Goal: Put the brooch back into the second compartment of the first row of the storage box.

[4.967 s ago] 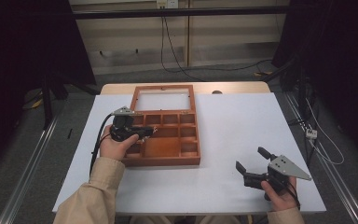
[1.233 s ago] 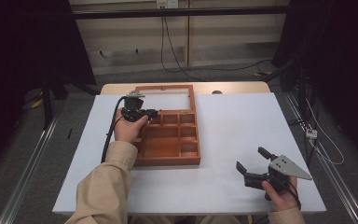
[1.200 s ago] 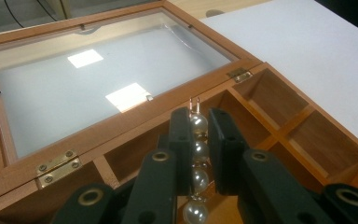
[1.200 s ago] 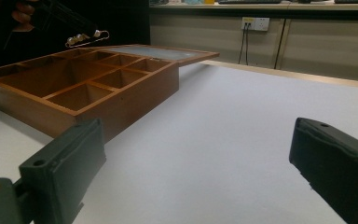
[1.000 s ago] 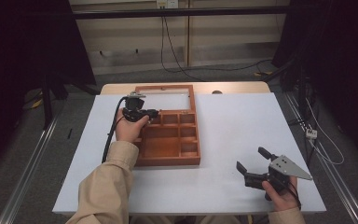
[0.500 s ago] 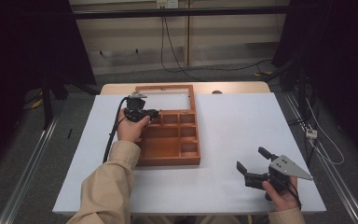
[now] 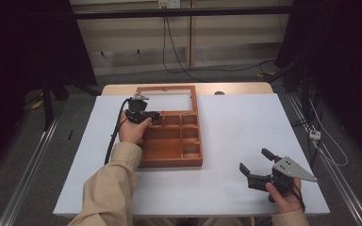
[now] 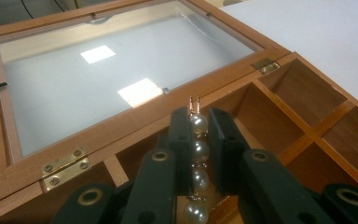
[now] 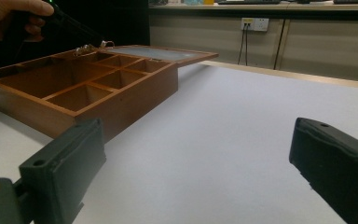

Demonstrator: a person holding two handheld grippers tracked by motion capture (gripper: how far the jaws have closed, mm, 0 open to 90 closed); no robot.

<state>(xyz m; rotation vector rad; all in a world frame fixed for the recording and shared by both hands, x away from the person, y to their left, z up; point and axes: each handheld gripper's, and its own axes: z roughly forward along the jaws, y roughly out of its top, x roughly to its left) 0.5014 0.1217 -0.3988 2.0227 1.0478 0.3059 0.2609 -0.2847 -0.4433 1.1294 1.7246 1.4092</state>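
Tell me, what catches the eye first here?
A wooden box of small compartments lies on the white table, its glass lid folded back flat. The left gripper, over the box's far-left corner, pinches a string of pearls. The right gripper waits open near the table's front right.

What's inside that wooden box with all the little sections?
The wooden box has bare compartments where their floors show. A pearl strand hangs in the left gripper above a back compartment. That gripper and hand hide the sections beneath them.
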